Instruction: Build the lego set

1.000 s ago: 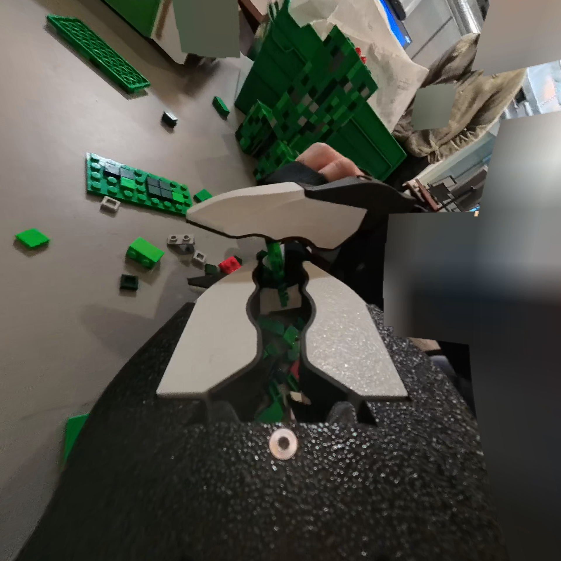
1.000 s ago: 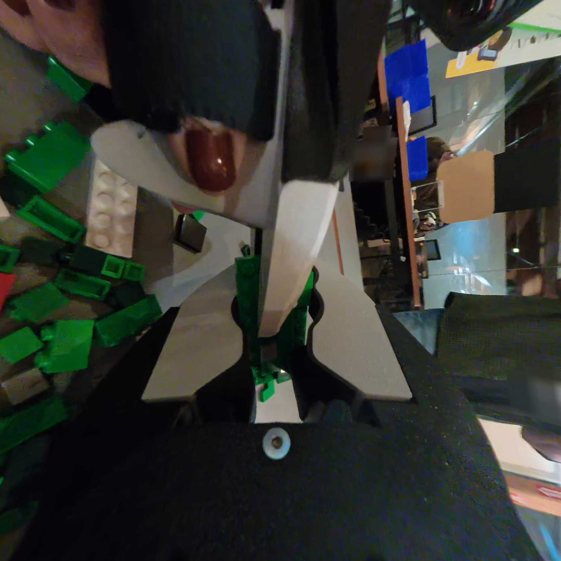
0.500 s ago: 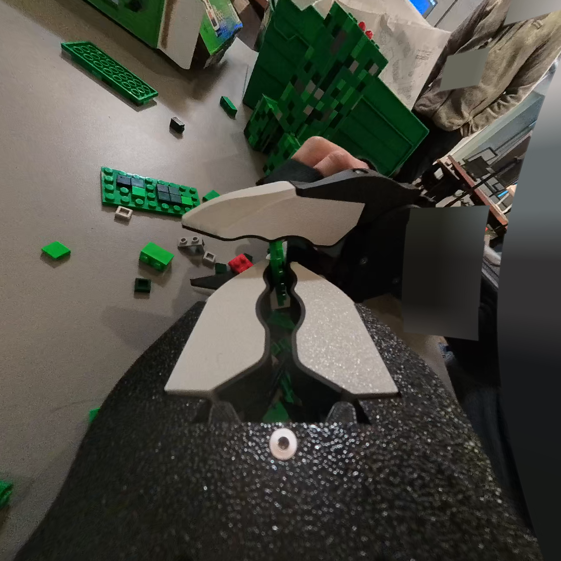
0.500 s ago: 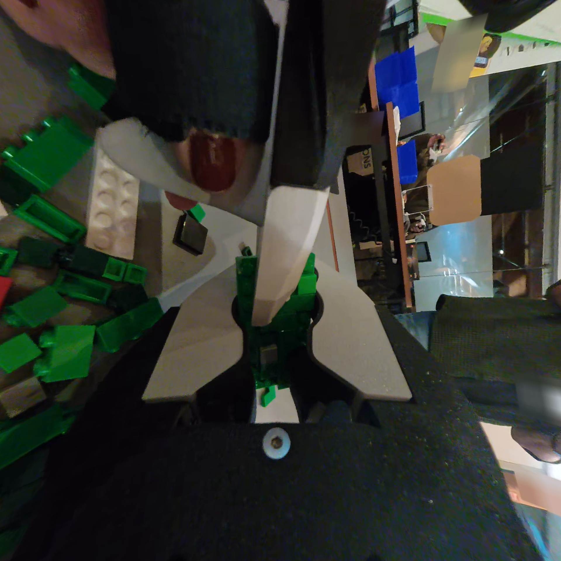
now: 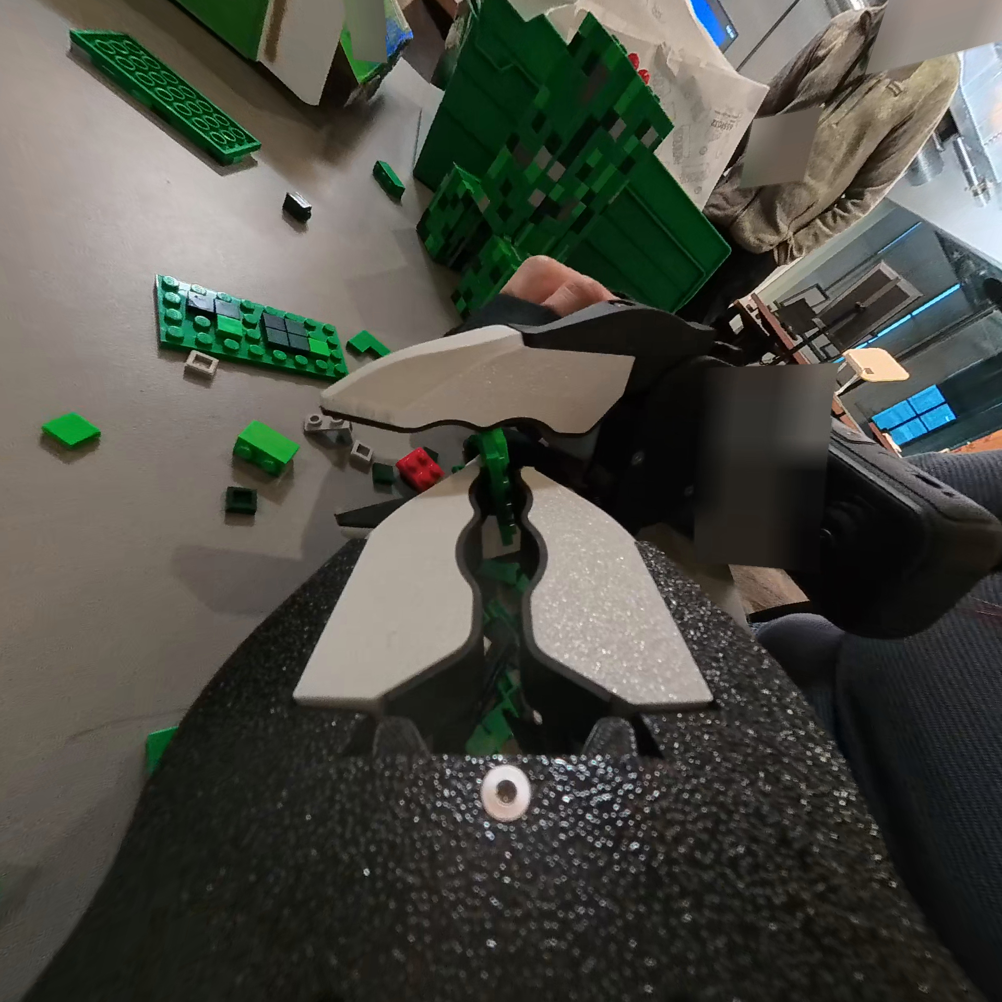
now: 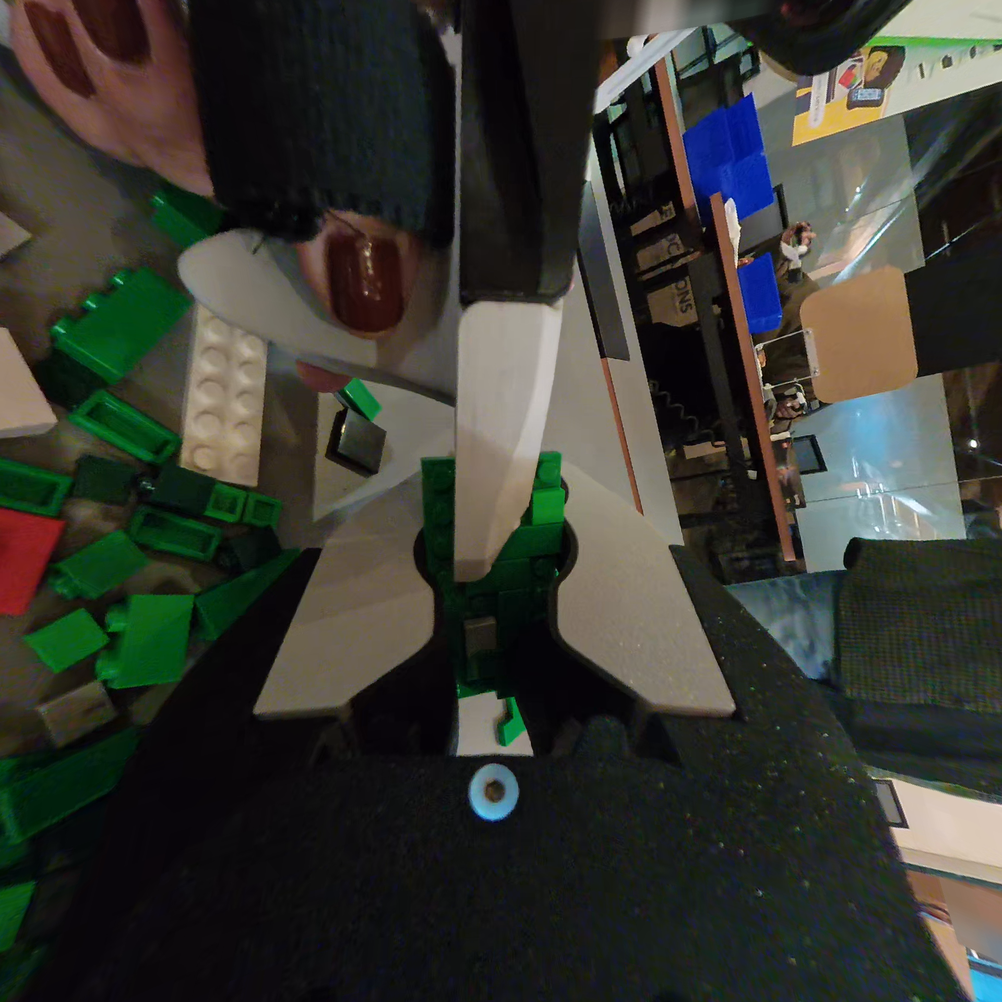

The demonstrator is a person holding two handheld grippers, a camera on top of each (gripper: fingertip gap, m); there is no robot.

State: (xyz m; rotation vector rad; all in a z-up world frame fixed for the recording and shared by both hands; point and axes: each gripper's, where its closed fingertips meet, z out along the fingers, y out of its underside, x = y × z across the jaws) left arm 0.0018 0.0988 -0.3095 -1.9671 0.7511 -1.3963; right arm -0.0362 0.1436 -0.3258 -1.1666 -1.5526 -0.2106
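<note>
In the left wrist view, the left gripper (image 5: 496, 488) has its jaws nearly together, pinching a small green lego assembly (image 5: 494, 477) held above the grey table (image 5: 97, 542). The right gripper (image 5: 477, 387) crosses just past the assembly's far end, closing off the room ahead. To the left of the assembly the table lies mostly bare, with scattered pieces: a red brick (image 5: 418, 467) close by, a green slope brick (image 5: 265, 448) farther left, a flat green tile (image 5: 70, 430) beyond that. A green studded plate (image 5: 246, 331) sits behind these, and a large green build (image 5: 547, 157) stands behind the assembly.

In the right wrist view, the right gripper (image 6: 496, 520) is likewise clamped on the green lego assembly (image 6: 545, 504), jaws almost shut. One pale finger (image 6: 504, 434) of the other gripper runs down across the assembly's middle. Left of the assembly, loose green bricks (image 6: 135, 596) crowd the table; a white brick (image 6: 225, 396) lies among them. Right of it, the table edge gives onto an open room with blue bins (image 6: 729, 157).
</note>
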